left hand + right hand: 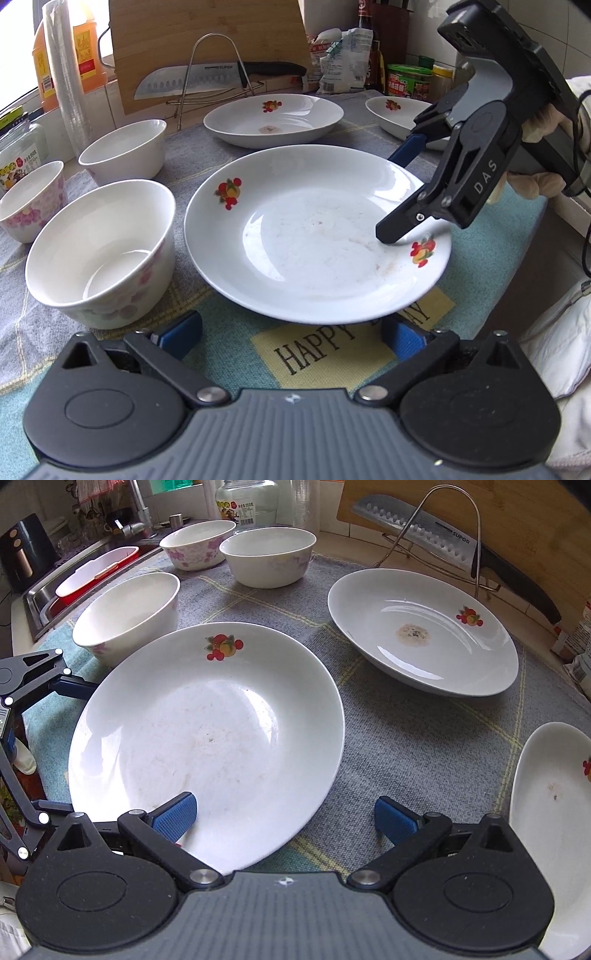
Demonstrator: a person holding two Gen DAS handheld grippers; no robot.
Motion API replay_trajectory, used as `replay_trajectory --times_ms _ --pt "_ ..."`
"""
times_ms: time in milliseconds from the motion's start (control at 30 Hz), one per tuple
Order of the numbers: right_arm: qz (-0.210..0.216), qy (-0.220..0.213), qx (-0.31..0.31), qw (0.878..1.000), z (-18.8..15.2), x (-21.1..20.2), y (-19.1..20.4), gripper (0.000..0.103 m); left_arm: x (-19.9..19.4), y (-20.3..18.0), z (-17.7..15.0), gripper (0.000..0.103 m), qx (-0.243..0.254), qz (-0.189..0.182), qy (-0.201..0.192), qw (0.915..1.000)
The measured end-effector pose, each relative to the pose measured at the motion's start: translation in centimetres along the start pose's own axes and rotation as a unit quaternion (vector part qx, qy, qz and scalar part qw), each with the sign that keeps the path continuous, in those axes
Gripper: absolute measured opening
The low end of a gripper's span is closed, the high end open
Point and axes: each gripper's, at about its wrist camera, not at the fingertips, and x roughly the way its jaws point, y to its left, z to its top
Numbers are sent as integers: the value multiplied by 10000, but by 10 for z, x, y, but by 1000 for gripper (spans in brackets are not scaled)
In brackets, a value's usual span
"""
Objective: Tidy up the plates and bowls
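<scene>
A white plate with fruit prints (317, 236) (207, 738) lies on the mat, its near edge slightly raised. My left gripper (291, 336) is open, its blue pads on either side of the plate's near rim. My right gripper (284, 819) (399, 184) is open at the plate's right rim, one finger over the rim and one beyond it. A second plate (273, 118) (421, 631) lies behind, a third (395, 114) (546, 812) at the right. Three bowls (99, 251) (123, 149) (31, 201) stand at the left; they also show in the right wrist view (127, 616) (267, 559) (197, 548).
A cutting board (207, 48), a knife (221, 75) and a wire rack (218, 66) stand at the back. Bottles (62, 59), jars (408, 81) and packets (343, 59) line the wall. A sink (74, 583) with a red-and-white basin lies beyond the bowls.
</scene>
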Motion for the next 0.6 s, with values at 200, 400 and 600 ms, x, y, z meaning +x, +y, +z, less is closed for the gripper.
replay_trajectory --times_ms 200,400,600 --pt "211 -25 -333 9992 -2 -2 -3 103 3 2 2 102 -225 -59 62 9997" --pt "242 -6 -377 9990 0 -2 -3 103 2 0 2 102 -223 -32 33 9997" --pt "112 83 -212 9997 4 1 1 103 4 6 0 102 72 -318 -119 9994"
